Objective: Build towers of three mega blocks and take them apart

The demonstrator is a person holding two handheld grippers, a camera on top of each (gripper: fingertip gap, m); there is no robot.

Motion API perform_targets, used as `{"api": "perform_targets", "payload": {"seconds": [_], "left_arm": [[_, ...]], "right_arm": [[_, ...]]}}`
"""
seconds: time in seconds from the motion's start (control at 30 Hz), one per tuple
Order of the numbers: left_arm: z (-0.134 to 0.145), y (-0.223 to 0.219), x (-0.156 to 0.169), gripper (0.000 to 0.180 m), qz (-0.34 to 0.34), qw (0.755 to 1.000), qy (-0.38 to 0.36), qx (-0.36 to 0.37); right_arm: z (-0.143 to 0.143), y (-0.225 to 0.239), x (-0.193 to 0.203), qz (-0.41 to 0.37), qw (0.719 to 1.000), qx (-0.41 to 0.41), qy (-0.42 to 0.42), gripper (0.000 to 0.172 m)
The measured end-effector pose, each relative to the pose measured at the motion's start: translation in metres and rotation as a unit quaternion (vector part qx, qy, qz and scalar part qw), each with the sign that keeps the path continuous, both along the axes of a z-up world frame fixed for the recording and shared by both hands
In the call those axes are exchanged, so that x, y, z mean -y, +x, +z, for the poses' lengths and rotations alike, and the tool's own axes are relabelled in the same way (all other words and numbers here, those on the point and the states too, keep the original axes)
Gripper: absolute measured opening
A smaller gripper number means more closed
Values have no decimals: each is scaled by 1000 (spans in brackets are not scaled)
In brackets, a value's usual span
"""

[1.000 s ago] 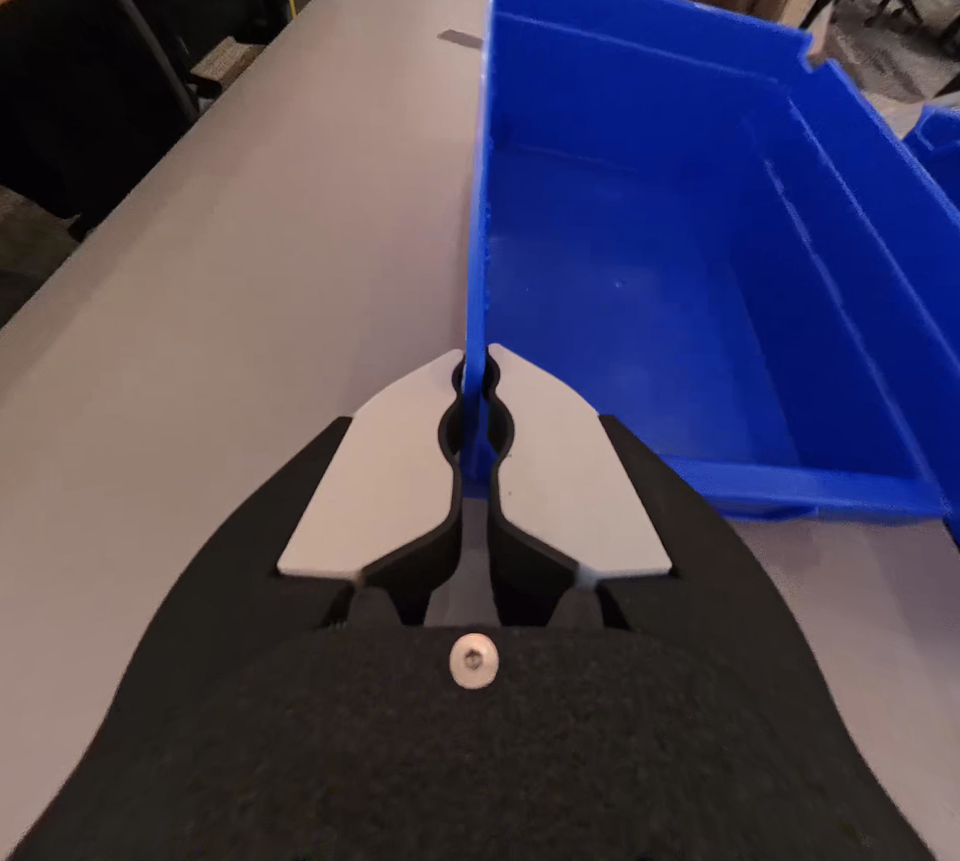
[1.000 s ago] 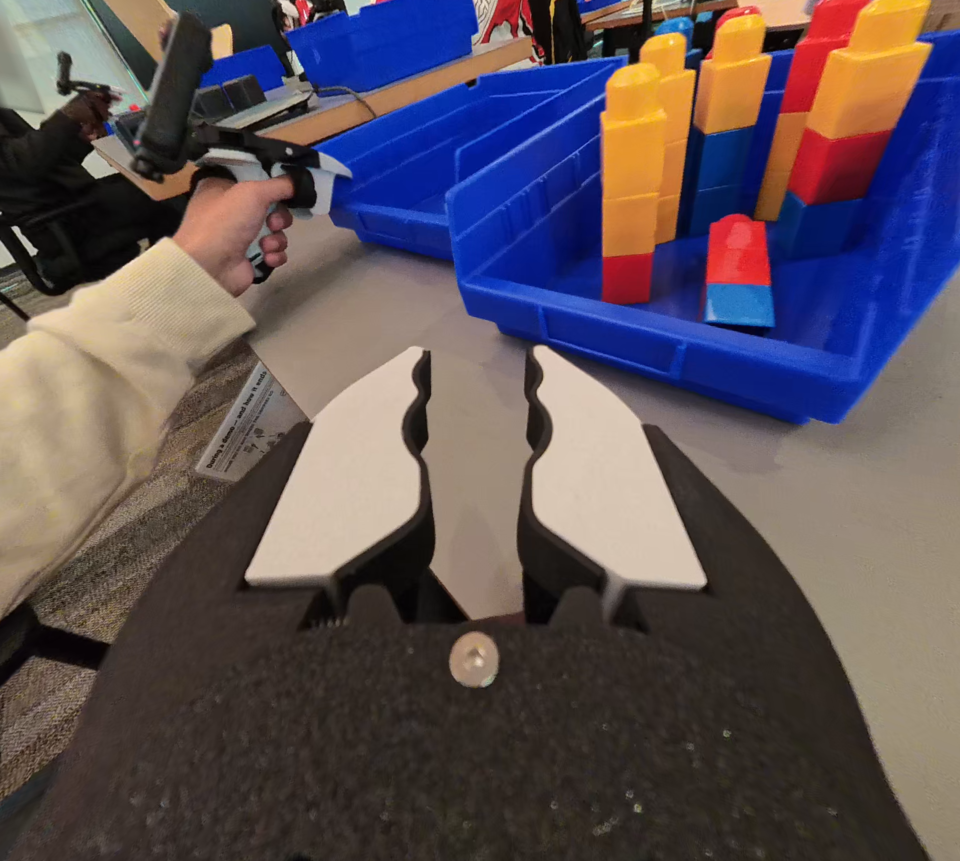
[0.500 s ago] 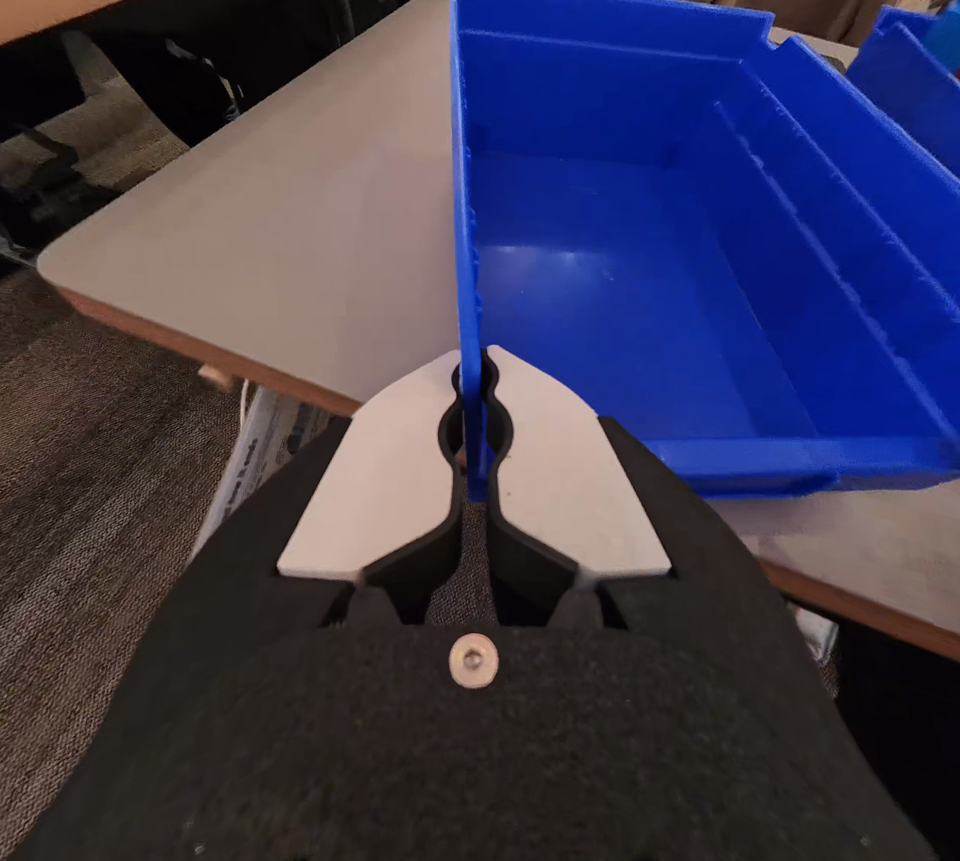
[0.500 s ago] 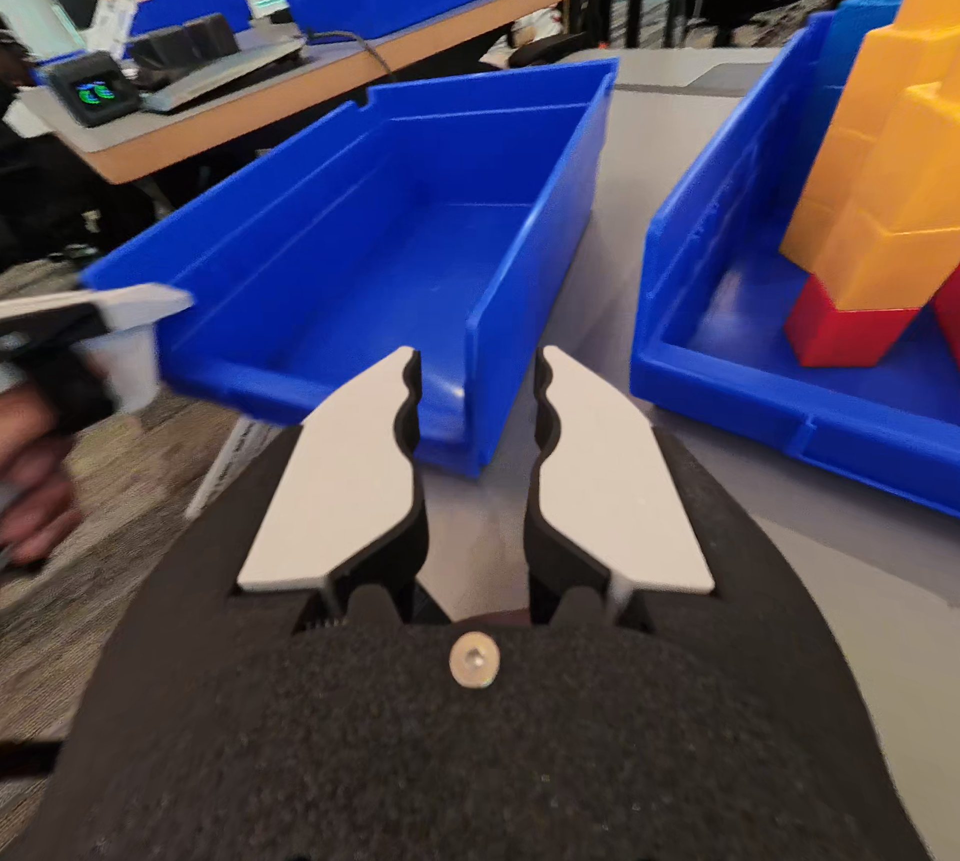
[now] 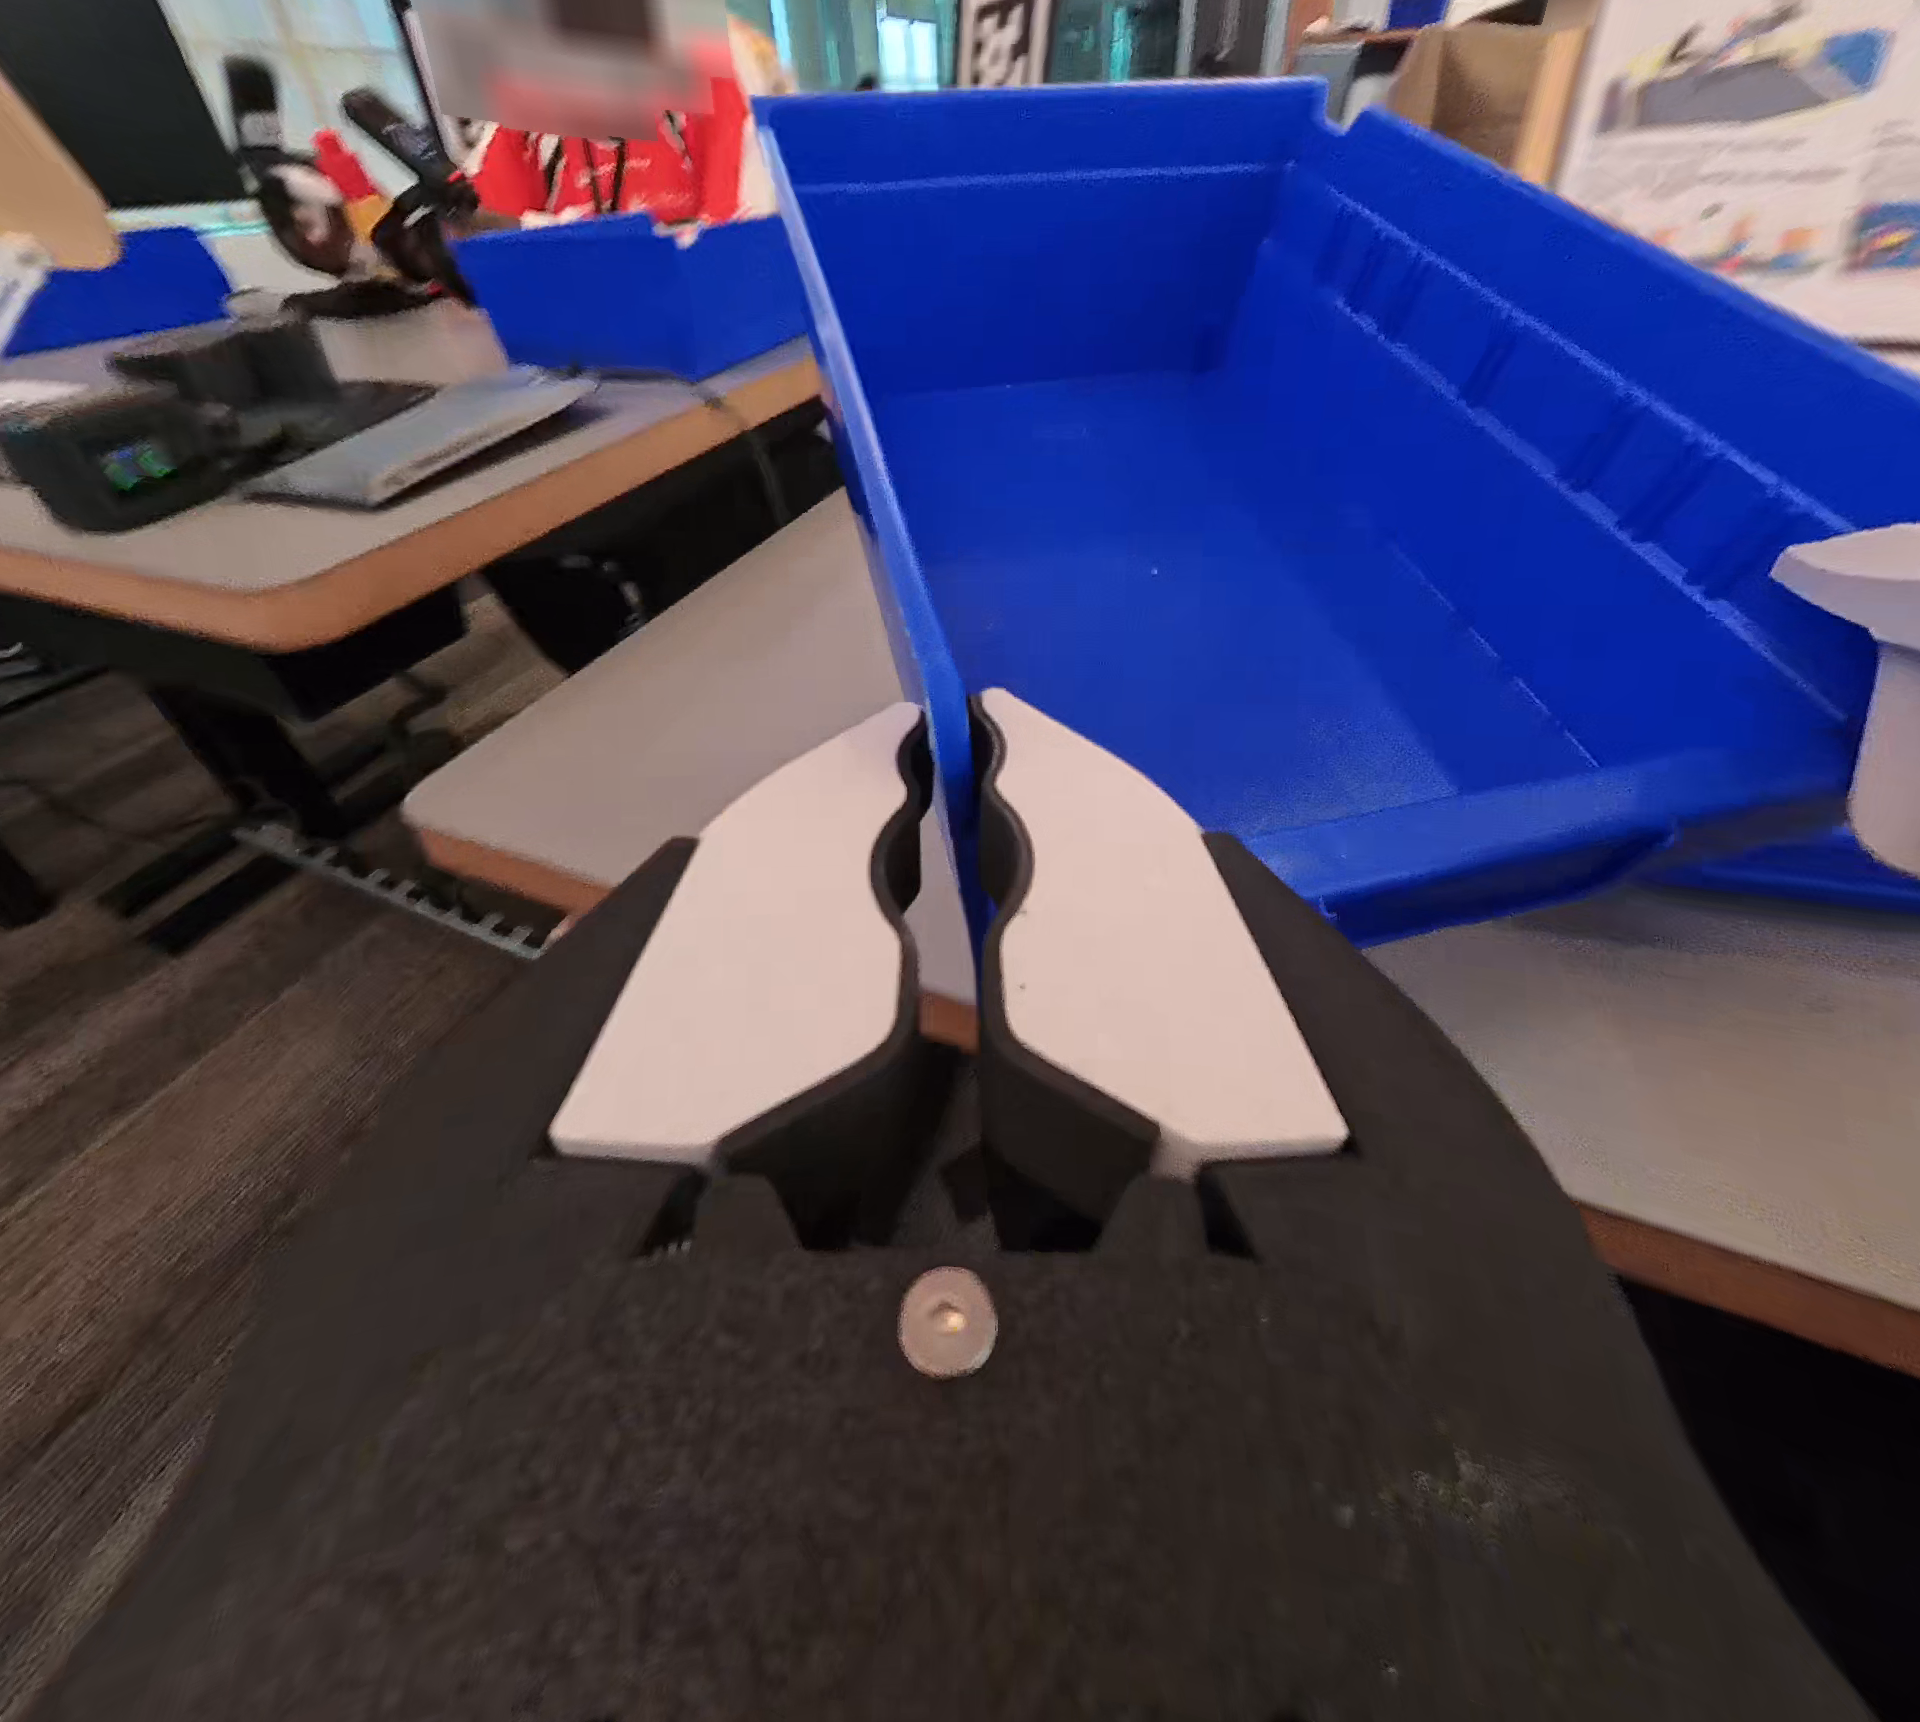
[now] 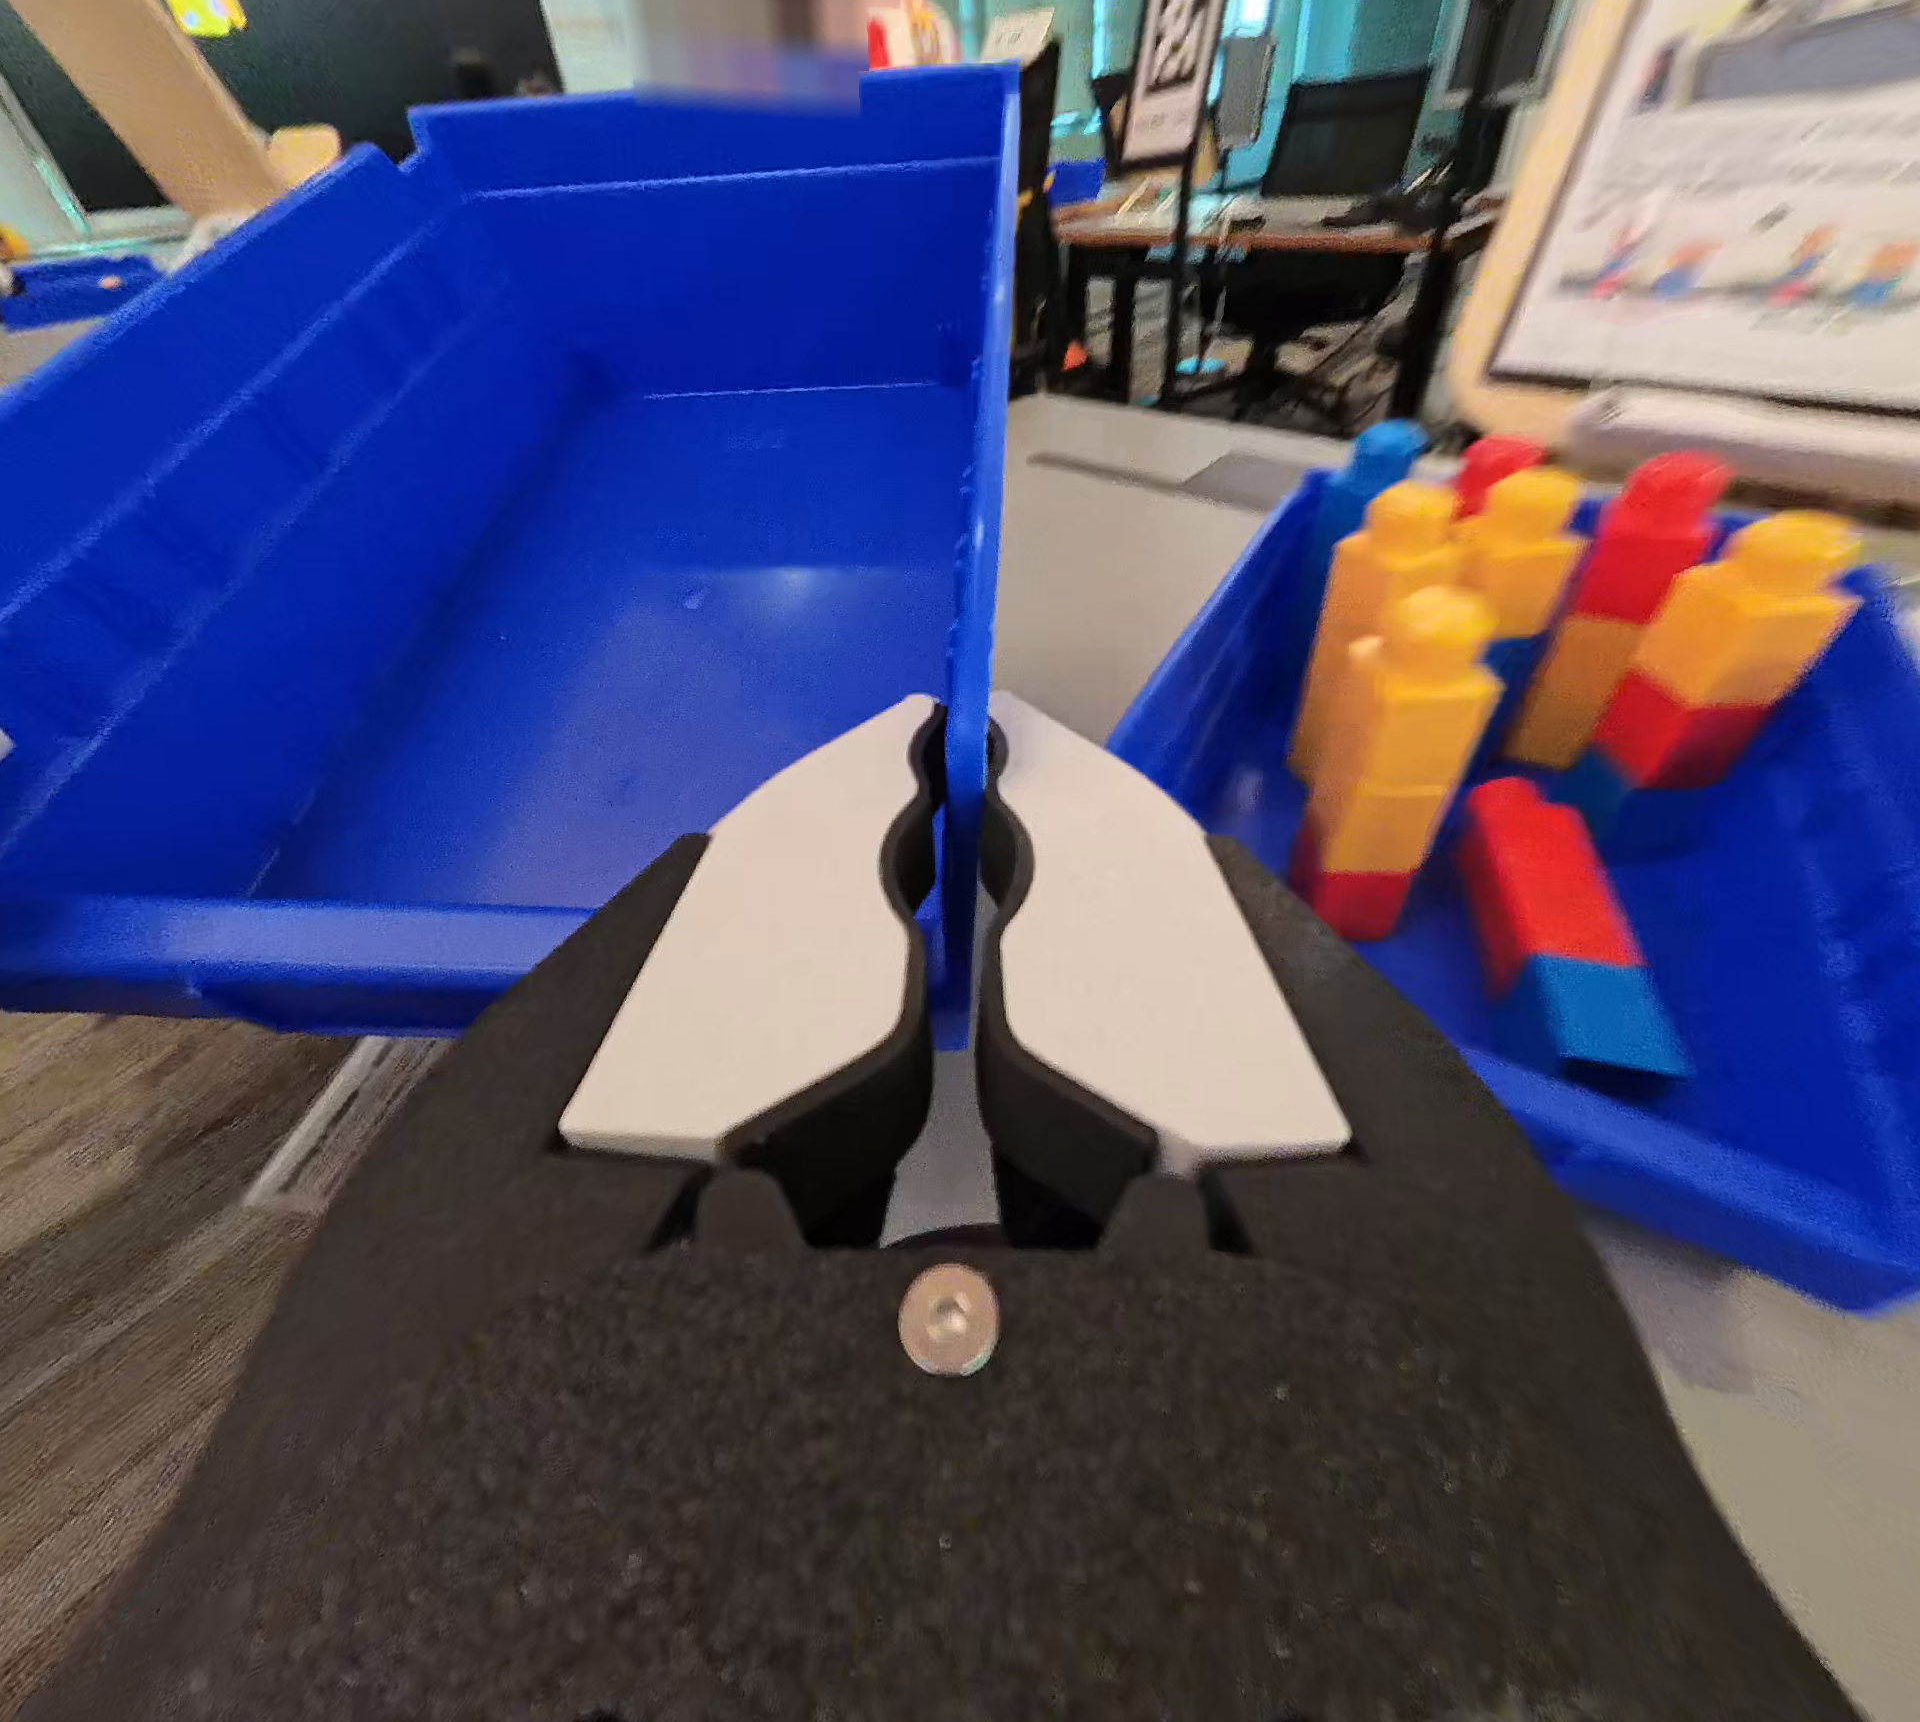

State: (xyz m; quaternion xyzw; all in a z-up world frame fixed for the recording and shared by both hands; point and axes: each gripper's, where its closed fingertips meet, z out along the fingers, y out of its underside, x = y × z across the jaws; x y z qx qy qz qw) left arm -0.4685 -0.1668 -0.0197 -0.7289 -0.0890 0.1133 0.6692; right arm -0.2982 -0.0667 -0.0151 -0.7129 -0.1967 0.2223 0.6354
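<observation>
An empty blue bin [image 5: 1039, 270] sits at the table's near corner. My left gripper [image 5: 951, 716] is shut on the bin's left wall, with both pads pressed against it. My right gripper [image 6: 966, 722] is shut on the same bin's [image 6: 727, 280] right wall. One finger [image 5: 1870, 592] of the right gripper shows at the right edge of the left wrist view. A second blue bin [image 6: 1216, 706] to the right holds several block towers, among them a yellow tower on a red base [image 6: 1392, 737]. A red and blue piece [image 6: 1558, 924] lies flat in it.
The grey table [image 6: 1122, 550] shows between the two bins, and its near edge [image 5: 499, 862] drops to the carpeted floor. Another desk [image 5: 312, 529] with devices and more blue bins stands to the left. A poster board [image 6: 1714, 114] leans at the back right.
My right gripper came over to the empty bin and shut on its right wall. My left gripper stayed shut on the left wall. Both views have swung upward with the bin.
</observation>
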Motion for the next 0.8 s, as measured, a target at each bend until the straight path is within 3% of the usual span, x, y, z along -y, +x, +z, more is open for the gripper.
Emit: {"api": "perform_targets", "payload": {"seconds": [0.2,0.33,0.43,0.6,0.8], "left_arm": [[69,108,-58,5,-118,991,51,-17],[81,222,-114,4,-215,975,56,7],[66,317,-144,4,-276,960,44,30],[13,446,-172,4,-341,938,-3,56],[-58,527,-186,4,-366,925,-81,53]], "right_arm": [[74,135,-13,-120,991,-6,62,3],[81,258,-26,-224,973,1,56,4],[69,351,-29,-294,955,17,36,4],[21,471,-31,-347,936,45,-29,4],[-49,545,-45,-353,928,36,-113,4]]}}
